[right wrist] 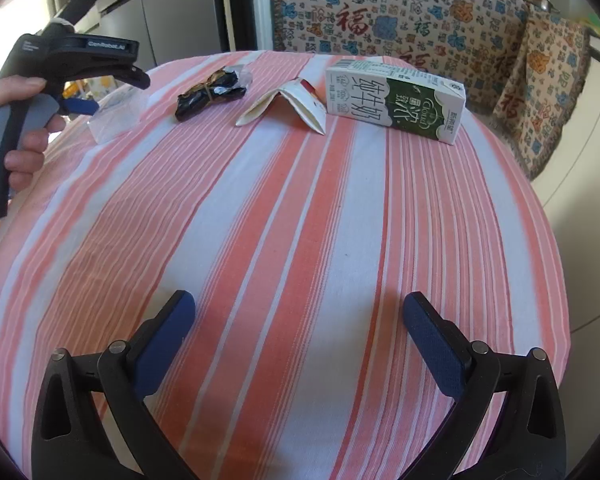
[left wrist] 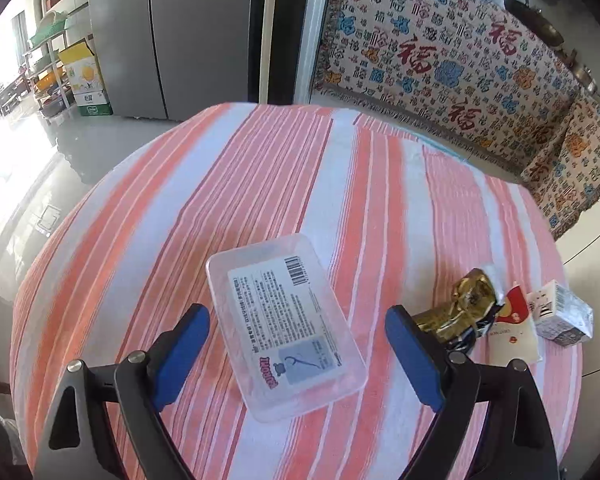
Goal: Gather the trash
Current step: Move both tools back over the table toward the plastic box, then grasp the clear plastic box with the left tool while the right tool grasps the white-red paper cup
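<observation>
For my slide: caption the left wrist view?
Open left tongs straddle a clear plastic tray on the striped tablecloth.

Your left tool (left wrist: pixel 298 344) points steeply down with its blue-padded jaws spread wide, the pads pressing on nothing. Your left hand (right wrist: pixel 22 136) wraps the grey handle of that tool, fingers curled round it. Your right tool (right wrist: pixel 300 344) also tilts down, jaws wide apart and empty.
</observation>
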### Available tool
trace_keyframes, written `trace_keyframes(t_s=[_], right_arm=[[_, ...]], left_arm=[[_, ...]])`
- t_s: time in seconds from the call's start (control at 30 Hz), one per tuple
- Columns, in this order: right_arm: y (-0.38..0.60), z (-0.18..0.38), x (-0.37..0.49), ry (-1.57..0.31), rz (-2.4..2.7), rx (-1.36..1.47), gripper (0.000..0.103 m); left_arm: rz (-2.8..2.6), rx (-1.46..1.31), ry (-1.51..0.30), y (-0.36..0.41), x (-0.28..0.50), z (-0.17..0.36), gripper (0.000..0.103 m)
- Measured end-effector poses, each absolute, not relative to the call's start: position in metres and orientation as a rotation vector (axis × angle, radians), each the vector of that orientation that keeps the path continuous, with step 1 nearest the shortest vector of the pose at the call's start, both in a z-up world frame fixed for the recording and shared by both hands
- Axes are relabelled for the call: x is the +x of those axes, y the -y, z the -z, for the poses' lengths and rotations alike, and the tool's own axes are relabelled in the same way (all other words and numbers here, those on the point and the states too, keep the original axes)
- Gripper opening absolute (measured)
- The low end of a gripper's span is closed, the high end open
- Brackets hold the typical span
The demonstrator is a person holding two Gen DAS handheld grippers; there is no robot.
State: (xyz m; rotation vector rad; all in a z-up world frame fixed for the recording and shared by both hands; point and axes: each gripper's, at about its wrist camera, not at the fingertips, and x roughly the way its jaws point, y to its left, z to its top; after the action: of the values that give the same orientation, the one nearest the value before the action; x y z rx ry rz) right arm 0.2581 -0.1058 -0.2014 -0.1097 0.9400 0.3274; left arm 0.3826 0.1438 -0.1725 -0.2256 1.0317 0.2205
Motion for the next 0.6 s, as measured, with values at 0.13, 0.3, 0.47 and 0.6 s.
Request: trace_keyframes(t_s=[0.13, 0.3, 0.47, 0.6], right_arm=[[0.106, 0.201, 0.258, -0.941, -0.334, -0.111, 0.103], [0.106, 0.201, 0.258, -0.942, -0.336, -0.112, 0.102], [0.106, 0.201, 0.258, -0.942, -0.336, -0.112, 0.102], [0.106, 0.201, 0.258, -0.942, -0.336, -0.113, 0.102]], left_arm=[[-0.245, -0.166, -1.043, -0.139, 0.377, 0.187, 0.08], [-0.162, -0.139, -0.995, -0.14, 0.345, 0.182, 0.066], [0.011, -0.061, -0.992, -0.136, 0.29, 0.177, 0.064], [0.151, -0.006, -0.993, -0.125, 0.25, 0.179, 0.064]])
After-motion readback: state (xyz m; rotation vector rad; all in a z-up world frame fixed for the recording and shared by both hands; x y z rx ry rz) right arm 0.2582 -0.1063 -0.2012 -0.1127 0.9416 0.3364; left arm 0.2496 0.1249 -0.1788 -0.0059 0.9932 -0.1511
